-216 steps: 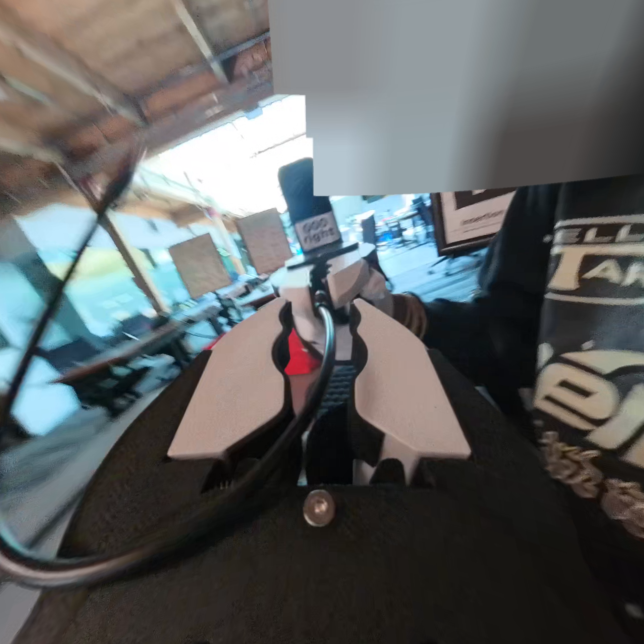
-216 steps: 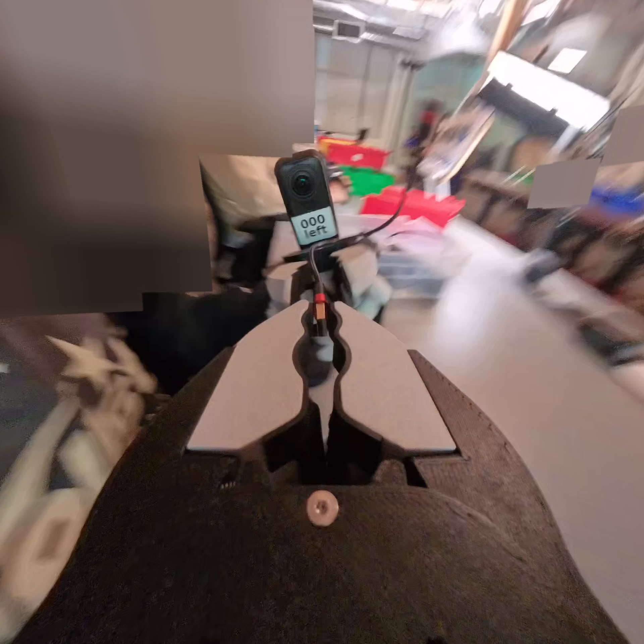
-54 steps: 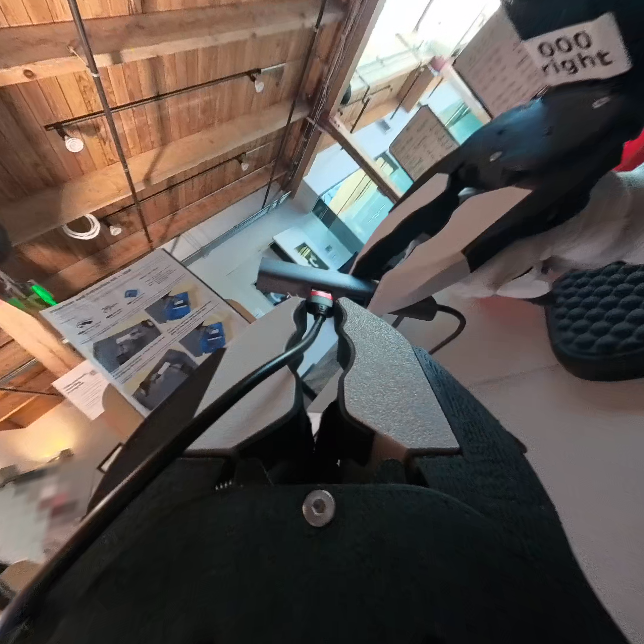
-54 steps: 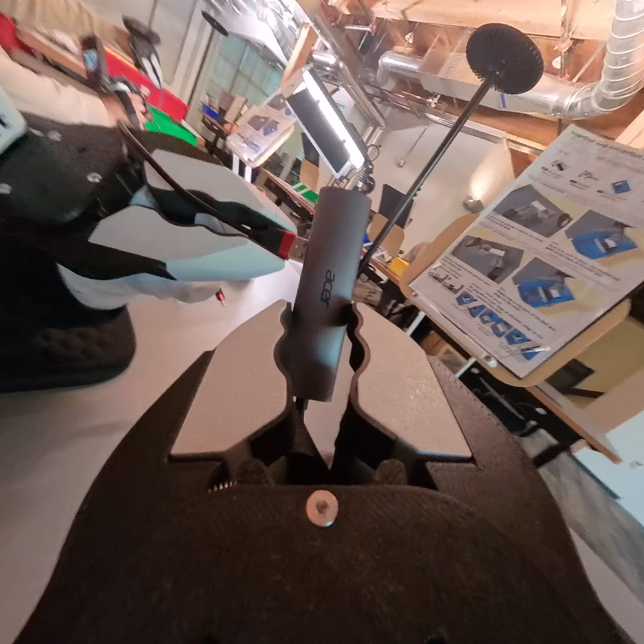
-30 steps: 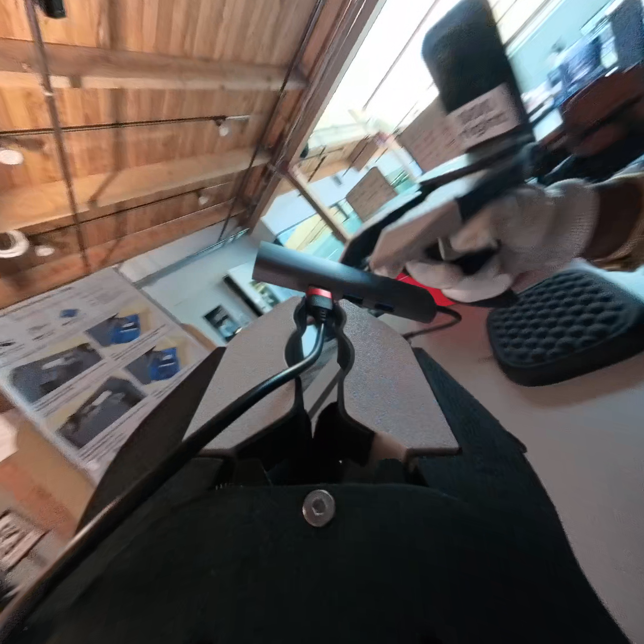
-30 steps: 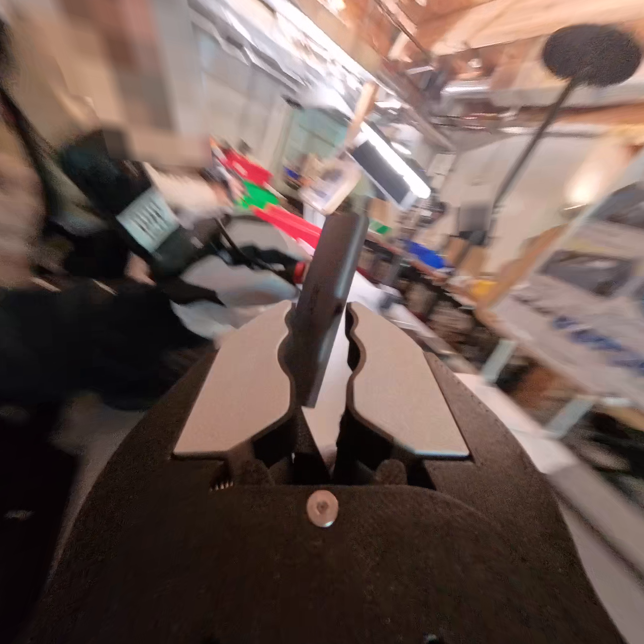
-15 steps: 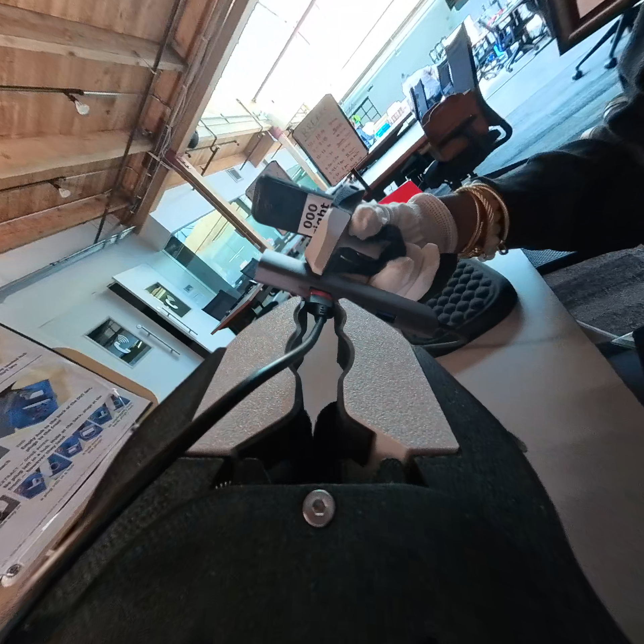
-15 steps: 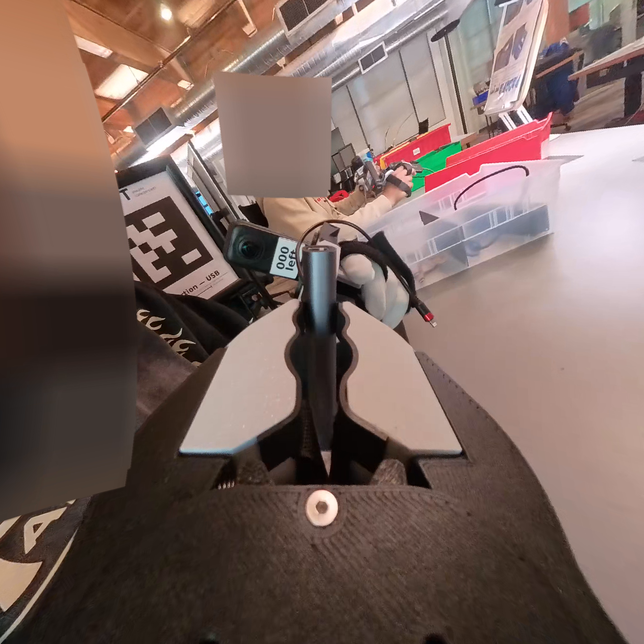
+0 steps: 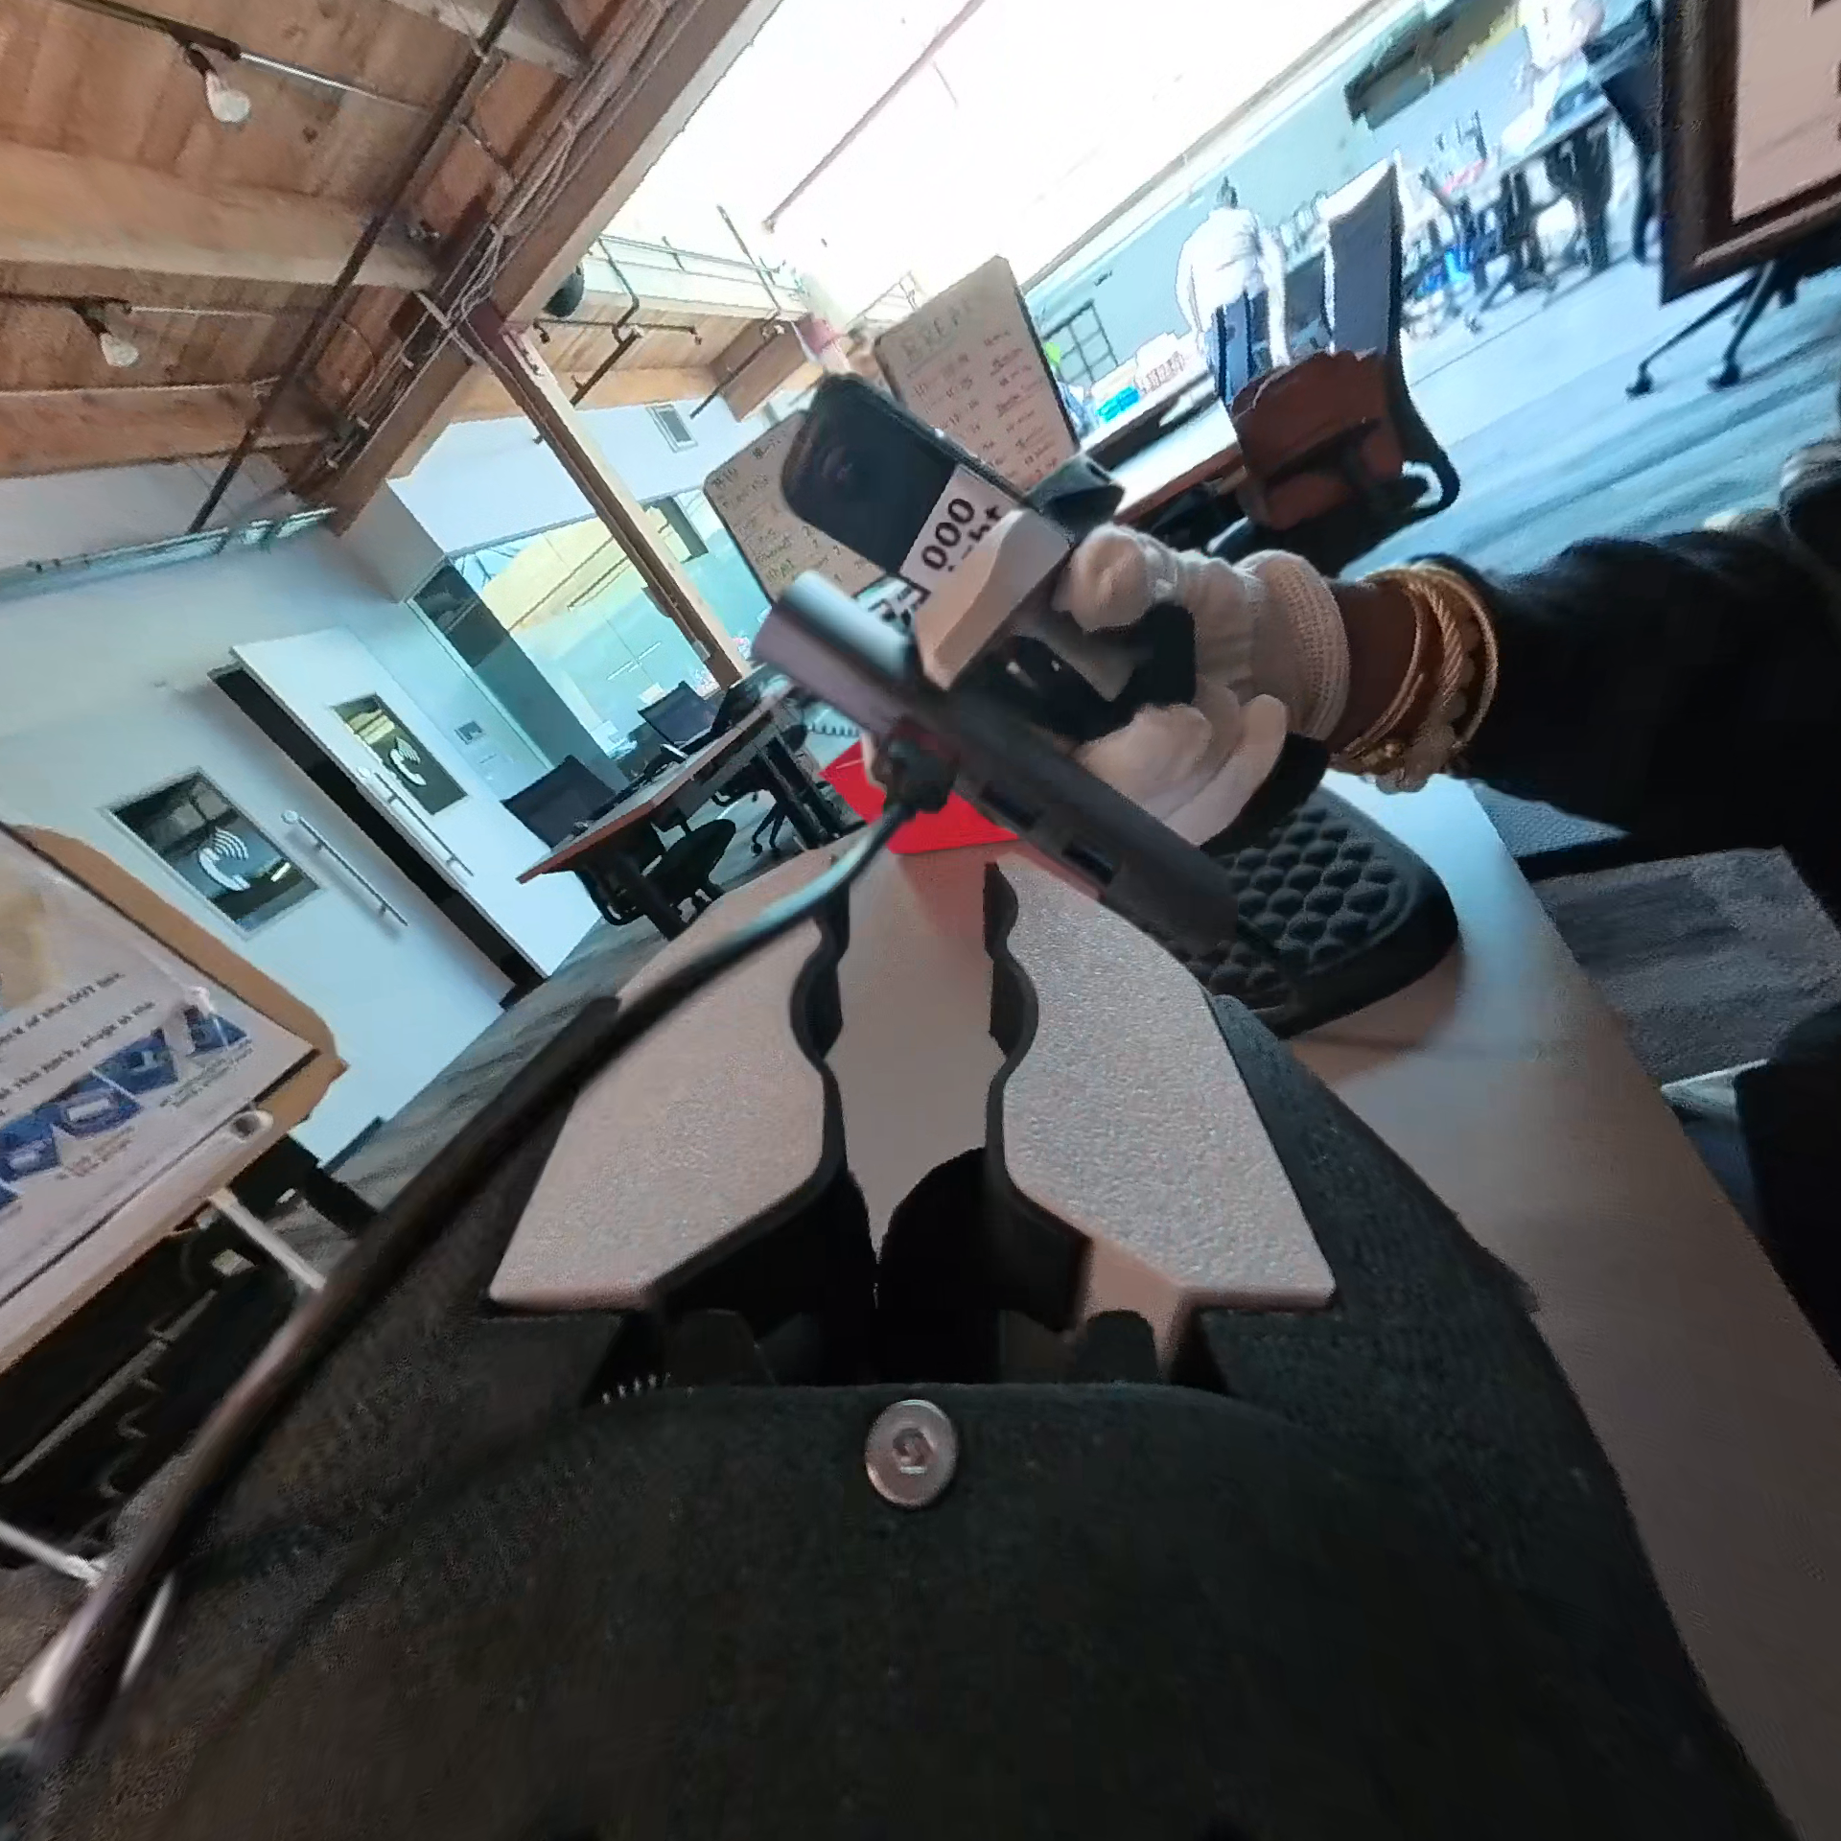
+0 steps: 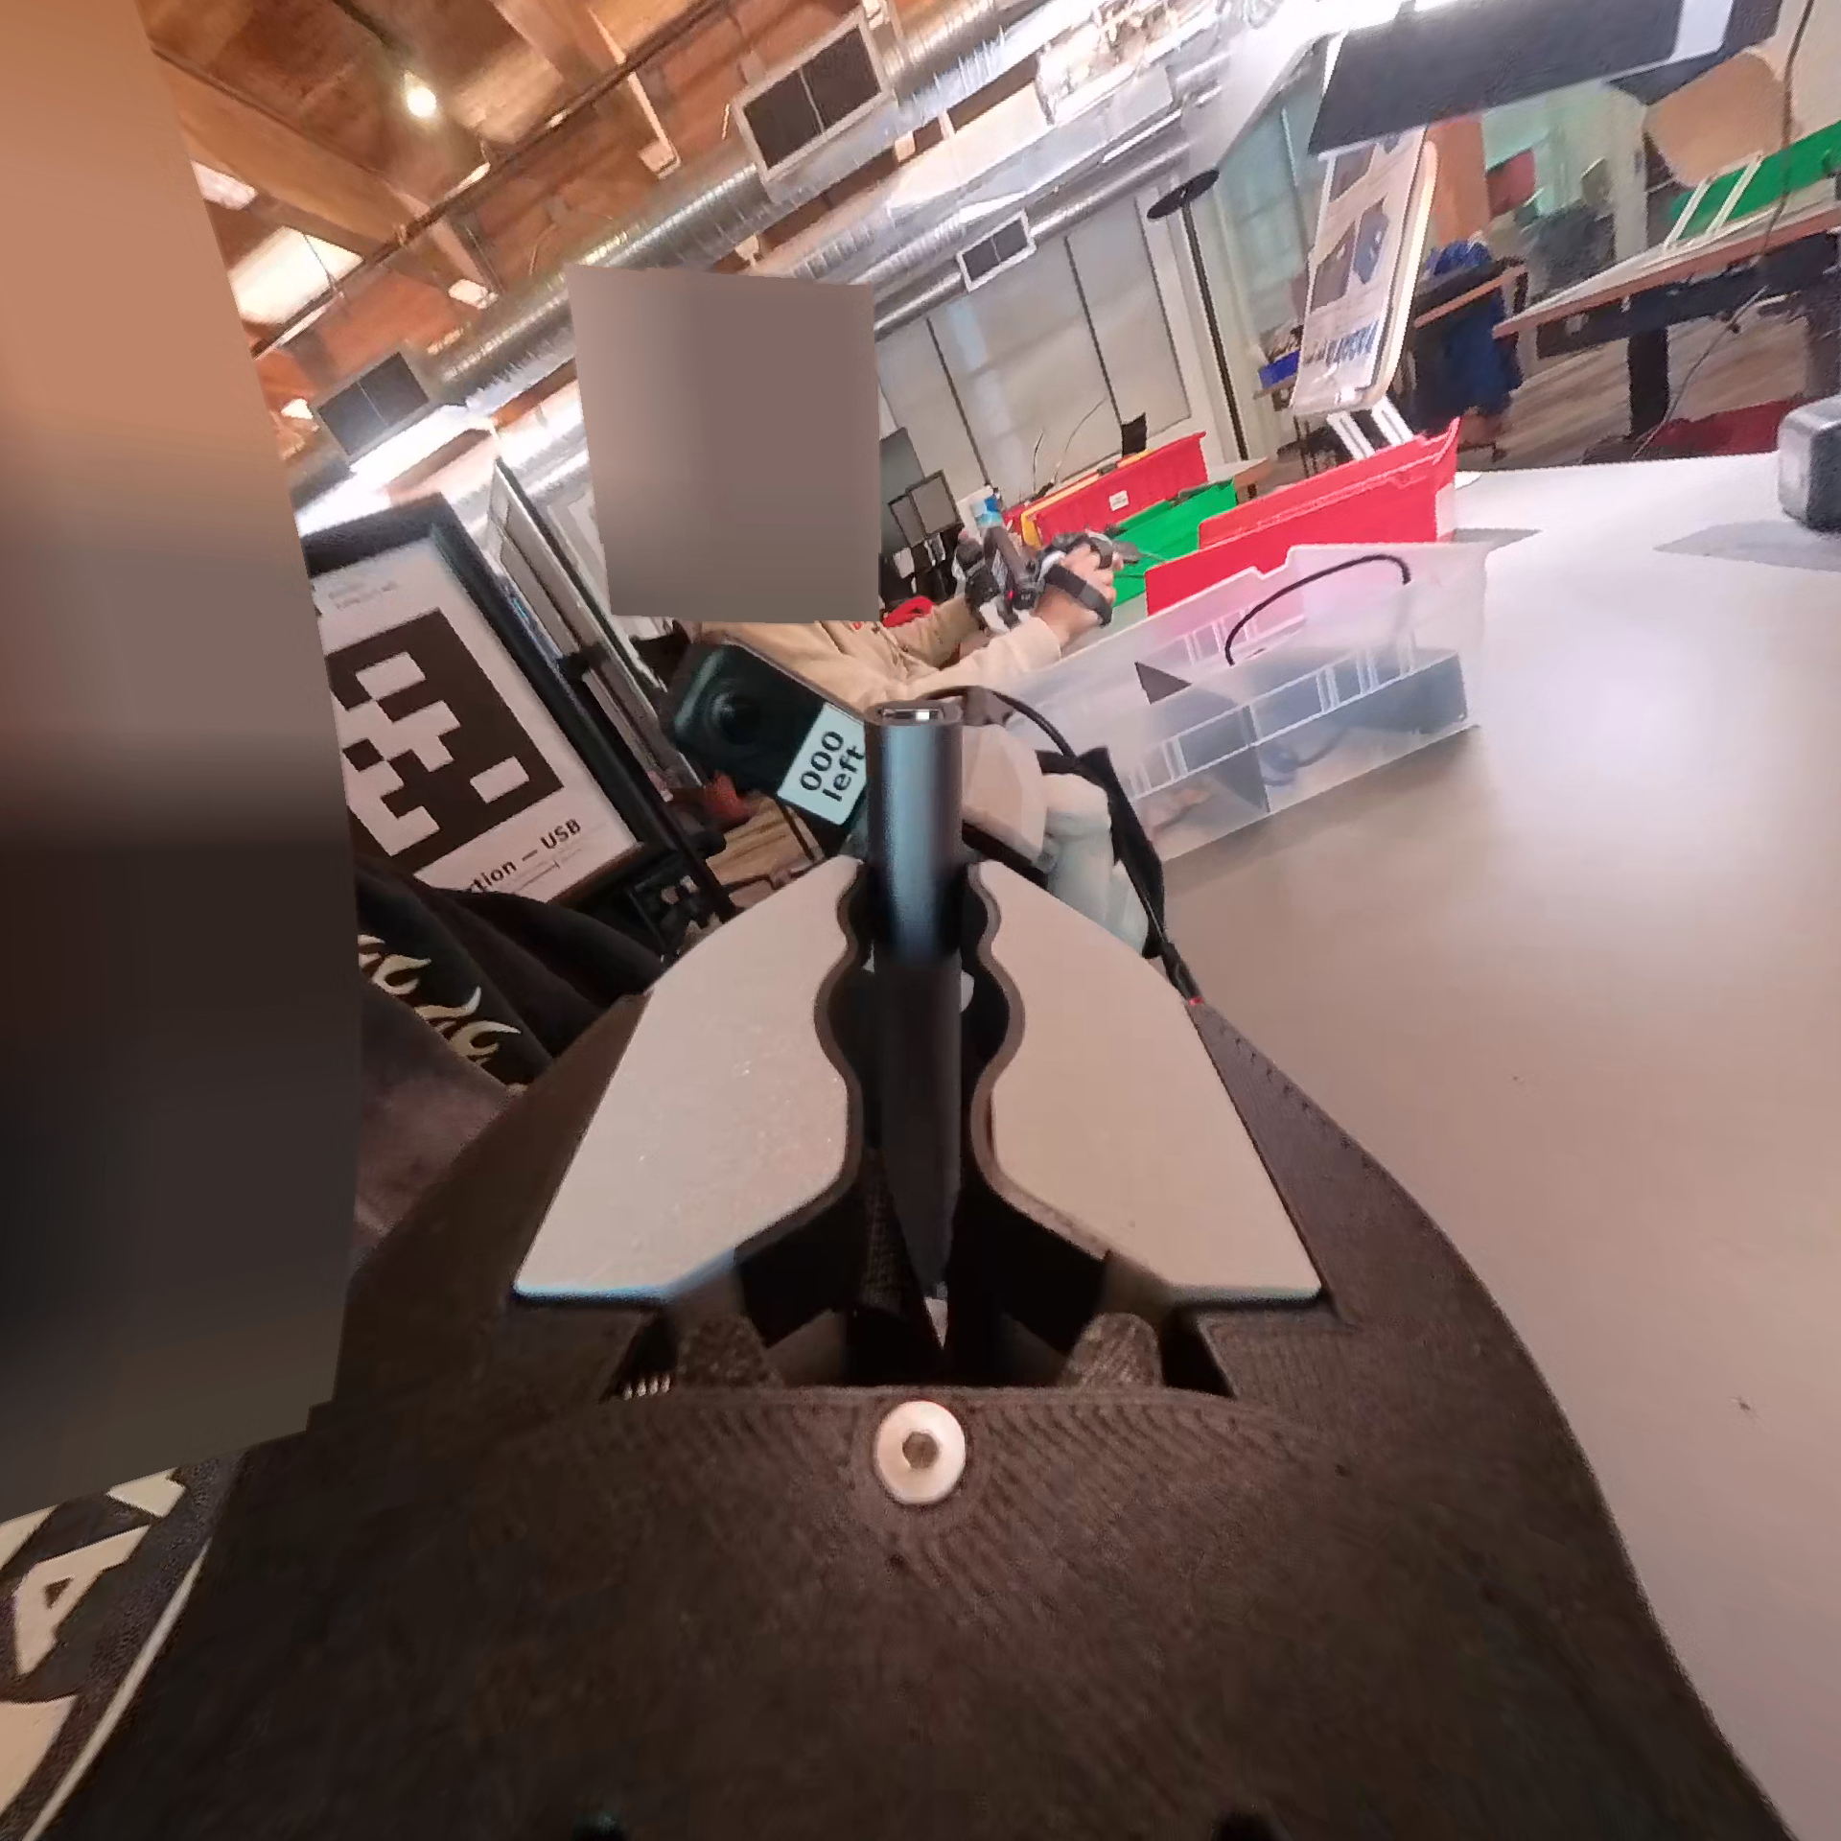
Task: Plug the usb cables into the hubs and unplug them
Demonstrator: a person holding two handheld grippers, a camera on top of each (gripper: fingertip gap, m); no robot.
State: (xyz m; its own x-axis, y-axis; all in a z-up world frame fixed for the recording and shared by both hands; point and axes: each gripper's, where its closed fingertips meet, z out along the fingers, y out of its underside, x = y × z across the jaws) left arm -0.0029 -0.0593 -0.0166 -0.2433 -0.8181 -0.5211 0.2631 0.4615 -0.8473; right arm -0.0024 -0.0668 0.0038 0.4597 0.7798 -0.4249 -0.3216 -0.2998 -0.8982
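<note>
**Above the worktop: left tool lets go of the plugged-in cable**

Above the grey worktop [image 9: 1445, 1116], the left tool [image 9: 915, 902] now stands with its fingers parted and nothing between them; 0.5 s ago they were pinched on the red-collared plug. The black usb cable [image 9: 697, 971] stays seated in the side of the dark grey hub [image 9: 996, 757] and drapes back over the left finger [image 9: 687, 1106]. The hub has drawn slightly away from the left tool's tips.

In the right wrist view, the right tool [image 10: 915, 902] remains clamped on the hub [image 10: 912, 847], which points straight out along its fingers, much as before. A white-gloved hand [image 9: 1185, 687] holds the right tool. Behind the hub sit a clear plastic bin [image 10: 1335, 697] and red bins [image 10: 1325, 518] on the worktop [image 10: 1544, 996].
</note>
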